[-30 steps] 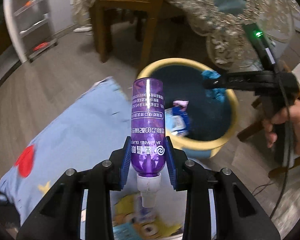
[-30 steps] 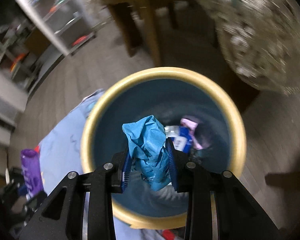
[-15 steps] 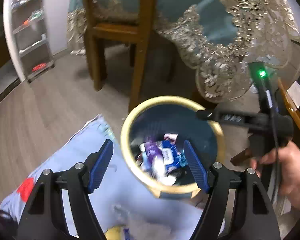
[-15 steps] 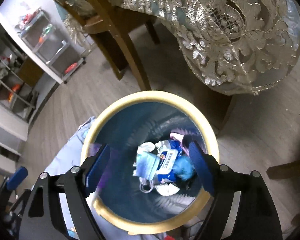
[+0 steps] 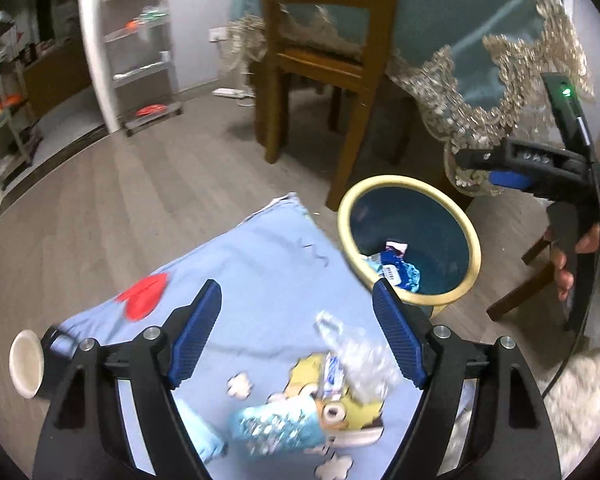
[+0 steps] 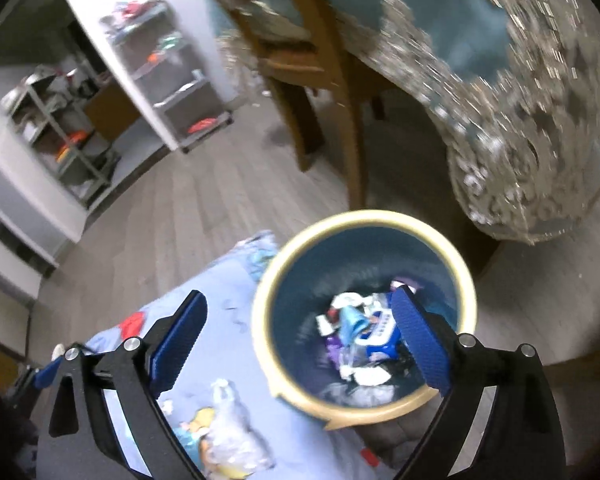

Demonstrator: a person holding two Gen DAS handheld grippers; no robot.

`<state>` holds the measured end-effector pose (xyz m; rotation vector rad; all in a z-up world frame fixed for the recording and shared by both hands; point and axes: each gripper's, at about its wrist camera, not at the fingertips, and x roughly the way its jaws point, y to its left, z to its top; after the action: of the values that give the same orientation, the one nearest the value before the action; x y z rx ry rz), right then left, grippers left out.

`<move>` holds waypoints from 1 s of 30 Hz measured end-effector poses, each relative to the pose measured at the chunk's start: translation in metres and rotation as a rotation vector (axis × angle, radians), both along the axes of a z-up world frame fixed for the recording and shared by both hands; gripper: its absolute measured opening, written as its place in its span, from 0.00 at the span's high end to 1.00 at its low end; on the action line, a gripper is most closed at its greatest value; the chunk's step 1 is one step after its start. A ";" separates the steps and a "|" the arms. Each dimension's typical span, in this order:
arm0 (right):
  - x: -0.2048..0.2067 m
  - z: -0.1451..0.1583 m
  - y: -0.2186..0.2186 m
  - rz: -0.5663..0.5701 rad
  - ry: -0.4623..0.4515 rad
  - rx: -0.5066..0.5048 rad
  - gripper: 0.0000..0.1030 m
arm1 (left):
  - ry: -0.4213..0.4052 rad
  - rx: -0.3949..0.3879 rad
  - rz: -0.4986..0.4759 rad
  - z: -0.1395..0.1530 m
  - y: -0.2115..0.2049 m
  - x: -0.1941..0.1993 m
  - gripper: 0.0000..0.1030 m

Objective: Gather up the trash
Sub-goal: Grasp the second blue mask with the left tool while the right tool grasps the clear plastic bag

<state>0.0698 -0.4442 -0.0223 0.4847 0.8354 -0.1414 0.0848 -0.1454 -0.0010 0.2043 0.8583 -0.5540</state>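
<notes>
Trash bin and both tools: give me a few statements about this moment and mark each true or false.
1. The bin has a yellow rim and a dark blue inside. True.
2. The bin is empty. False: wrappers and other trash lie at its bottom.
3. The left tool grips a purple bottle. False: nothing is between its blue pads, and its jaws are opening.
4. A crumpled clear plastic bag lies on the light blue cloth. True.
5. The right tool is clamped on a blue rag. False: its jaws are opening with nothing between them.
</notes>
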 end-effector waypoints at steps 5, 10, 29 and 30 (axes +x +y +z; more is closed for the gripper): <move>-0.014 0.020 0.044 0.052 -0.027 0.013 0.07 | -0.019 0.004 0.089 0.007 0.053 -0.024 0.15; -0.024 0.004 0.094 0.123 0.020 0.000 0.06 | 0.000 0.015 0.203 -0.007 0.103 -0.040 0.10; -0.005 -0.112 0.152 0.233 0.374 -0.034 0.06 | 0.217 0.113 0.359 -0.128 0.153 -0.018 0.09; -0.006 -0.114 0.151 0.227 0.378 -0.030 0.06 | 0.227 0.110 0.364 -0.133 0.152 -0.016 0.09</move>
<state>0.0639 -0.2930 -0.1367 0.3352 1.2504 -0.0354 0.0685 0.0066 -0.1341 0.0820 1.1188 -0.1904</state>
